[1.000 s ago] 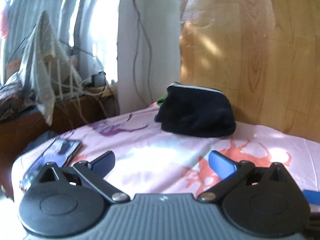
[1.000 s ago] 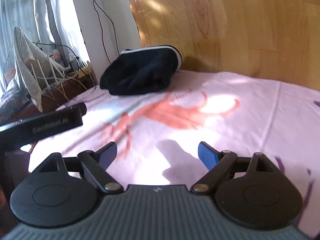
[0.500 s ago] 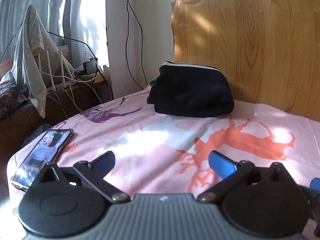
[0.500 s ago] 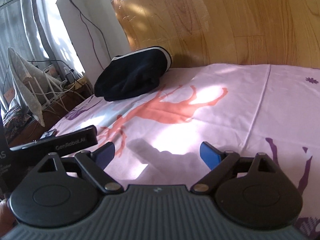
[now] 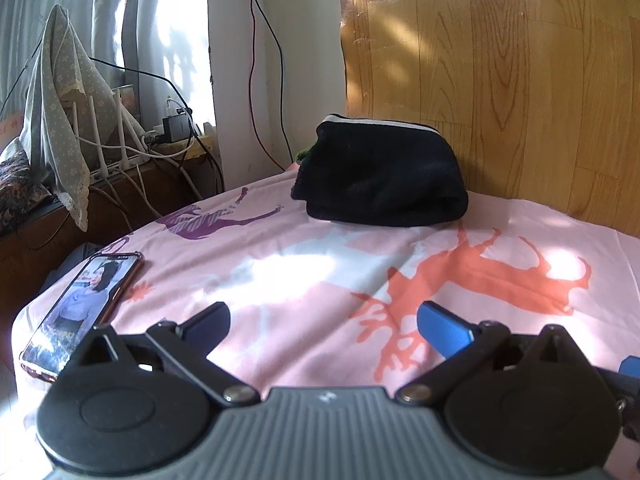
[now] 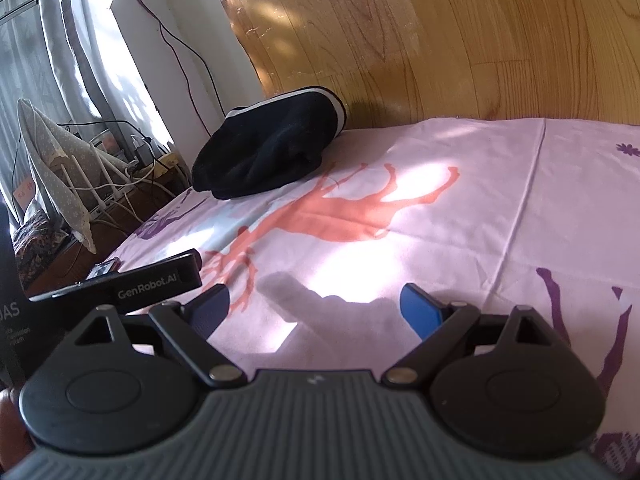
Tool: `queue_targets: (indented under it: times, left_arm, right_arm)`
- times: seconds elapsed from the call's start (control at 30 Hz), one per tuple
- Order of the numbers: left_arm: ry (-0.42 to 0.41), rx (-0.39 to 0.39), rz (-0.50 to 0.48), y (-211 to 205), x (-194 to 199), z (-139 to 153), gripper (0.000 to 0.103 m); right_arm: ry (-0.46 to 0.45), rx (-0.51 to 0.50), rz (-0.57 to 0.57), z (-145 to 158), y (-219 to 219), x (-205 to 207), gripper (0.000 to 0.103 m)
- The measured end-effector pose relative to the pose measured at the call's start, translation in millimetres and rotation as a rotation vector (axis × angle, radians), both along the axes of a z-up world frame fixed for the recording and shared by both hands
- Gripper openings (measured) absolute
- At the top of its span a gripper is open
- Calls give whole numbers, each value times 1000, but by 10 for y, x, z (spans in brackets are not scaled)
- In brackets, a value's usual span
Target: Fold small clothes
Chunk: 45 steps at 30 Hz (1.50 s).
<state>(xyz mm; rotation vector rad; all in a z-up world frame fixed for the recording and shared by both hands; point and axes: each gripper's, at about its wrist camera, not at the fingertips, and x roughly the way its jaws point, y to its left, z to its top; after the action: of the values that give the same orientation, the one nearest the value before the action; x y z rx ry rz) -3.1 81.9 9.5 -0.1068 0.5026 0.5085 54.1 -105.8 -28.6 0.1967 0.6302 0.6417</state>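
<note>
**One folded dark garment, both grippers empty**

One dark folded garment (image 5: 382, 178) with a white-trimmed edge lies on the pink deer-print sheet (image 5: 288, 280), well ahead of both sets of jaws and close to the wooden wall (image 5: 520, 80). From the left gripper (image 5: 322, 318) it sits ahead, slightly right of the gap; from the right gripper (image 6: 314, 306) it sits ahead and to the left. Both grippers' jaws stand wide apart and hold nothing, hovering over bare sheet. One phone (image 5: 82, 308), screen lit, lies on the sheet just left of the left jaws. Two printed deer show there, one orange, one purple.
</note>
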Motion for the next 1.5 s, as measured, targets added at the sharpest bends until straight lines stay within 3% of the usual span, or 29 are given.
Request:
queue_targets:
  times: [0.27, 1.1, 1.5]
  left_arm:
    - [-9, -20, -25, 9, -16, -9, 103]
    - [107, -21, 21, 52, 84, -49, 103]
    - [100, -18, -5, 51, 82, -47, 103]
  right_arm:
    - [2, 1, 1, 4, -9, 3, 94]
    - [8, 5, -1, 0, -27, 11, 94]
    - [8, 5, -1, 0, -30, 12, 95]
